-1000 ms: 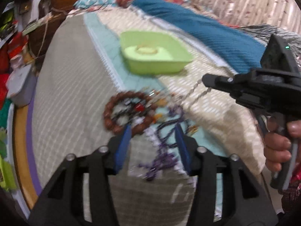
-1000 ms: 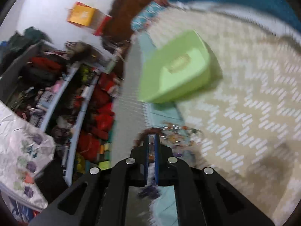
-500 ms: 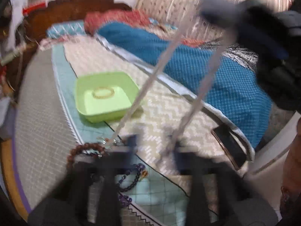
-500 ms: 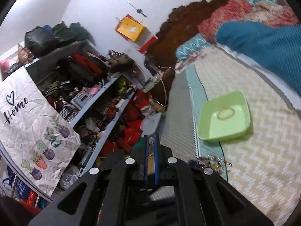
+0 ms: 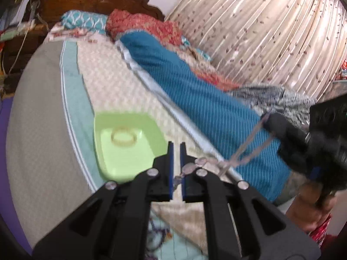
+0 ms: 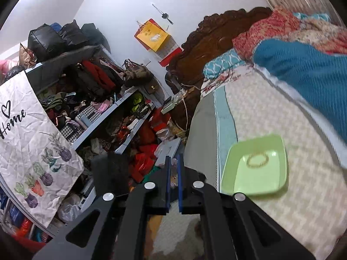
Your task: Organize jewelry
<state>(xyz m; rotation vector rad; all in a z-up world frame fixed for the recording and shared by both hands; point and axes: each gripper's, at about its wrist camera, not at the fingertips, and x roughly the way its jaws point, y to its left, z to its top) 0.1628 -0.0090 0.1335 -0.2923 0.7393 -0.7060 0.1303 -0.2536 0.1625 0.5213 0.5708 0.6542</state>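
Observation:
My left gripper (image 5: 175,145) is shut on one end of a thin silver necklace (image 5: 245,149), whose small round links (image 5: 200,162) sit by its fingers. The two strands of the chain run up to the right, to the tip of my right gripper (image 5: 267,119), which is shut on the other end. In the right wrist view the right gripper (image 6: 172,158) shows shut jaws, and the chain is hard to make out there. A green tray (image 5: 104,151) (image 6: 277,186) lies on the bed with a gold bangle (image 5: 123,137) (image 6: 257,160) in it. Purple beads (image 5: 158,234) of the jewelry pile show below the left gripper.
A blue blanket (image 5: 206,99) and patterned bedding lie along the far side of the bed, before a pleated curtain (image 5: 260,32). A carved wooden headboard (image 6: 216,39) stands at the bed's head. Crowded shelves (image 6: 97,112) line the wall beside the bed. A hand (image 5: 310,205) holds the right gripper.
The left gripper has shut on the silver necklace. Both grippers have risen from the jewelry pile, and the chain now hangs taut between them above the bed.

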